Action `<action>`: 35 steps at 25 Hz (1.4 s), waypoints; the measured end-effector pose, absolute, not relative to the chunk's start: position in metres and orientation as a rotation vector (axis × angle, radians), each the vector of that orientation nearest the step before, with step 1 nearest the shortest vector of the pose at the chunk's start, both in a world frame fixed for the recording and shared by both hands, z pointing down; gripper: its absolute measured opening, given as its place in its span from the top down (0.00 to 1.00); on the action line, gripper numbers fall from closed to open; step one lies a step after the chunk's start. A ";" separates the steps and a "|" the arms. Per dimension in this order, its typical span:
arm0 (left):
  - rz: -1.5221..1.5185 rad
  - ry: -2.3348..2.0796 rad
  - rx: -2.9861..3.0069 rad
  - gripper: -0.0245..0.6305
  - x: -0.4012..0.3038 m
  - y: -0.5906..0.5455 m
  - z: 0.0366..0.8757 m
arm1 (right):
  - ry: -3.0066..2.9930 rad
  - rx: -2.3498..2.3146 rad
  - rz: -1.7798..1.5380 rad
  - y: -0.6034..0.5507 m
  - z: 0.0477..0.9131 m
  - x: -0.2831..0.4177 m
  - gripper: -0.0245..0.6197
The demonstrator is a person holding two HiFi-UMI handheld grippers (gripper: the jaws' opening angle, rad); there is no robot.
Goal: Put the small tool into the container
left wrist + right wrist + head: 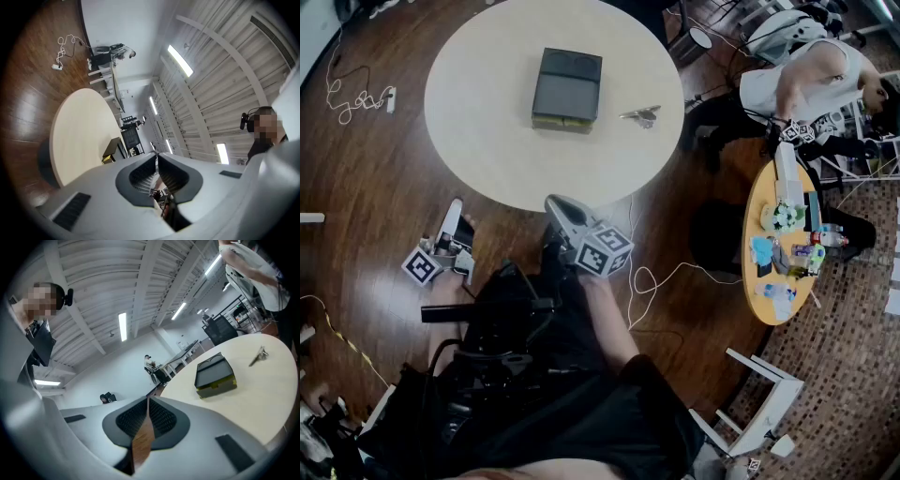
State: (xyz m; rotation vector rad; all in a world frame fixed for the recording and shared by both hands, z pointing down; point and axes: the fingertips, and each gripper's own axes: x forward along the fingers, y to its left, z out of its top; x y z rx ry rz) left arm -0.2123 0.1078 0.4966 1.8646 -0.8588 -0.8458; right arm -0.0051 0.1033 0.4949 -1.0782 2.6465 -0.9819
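A dark box-shaped container (567, 87) with a yellow-green band along its base lies closed on the round white table (487, 141). It also shows in the right gripper view (214, 376) and, small, in the left gripper view (111, 149). The small metal tool (641, 115) lies to the container's right, and it appears again as a thin sliver (258, 355). My right gripper (555, 202) hovers at the table's near edge, shut and empty (148, 400). My left gripper (455, 208) hangs off the table at the lower left, jaw tips together with nothing between them (157, 157).
Another person (806, 75) leans over a small orange table (752, 220) crowded with bottles and objects at the right. Cables (352, 94) lie on the wooden floor at the left and near my legs (652, 277). A white chair (764, 403) stands at the lower right.
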 end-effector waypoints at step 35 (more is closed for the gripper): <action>-0.634 -0.611 2.027 0.88 -0.096 -0.117 0.498 | 3.264 -1.386 -0.814 -0.043 0.584 0.018 0.79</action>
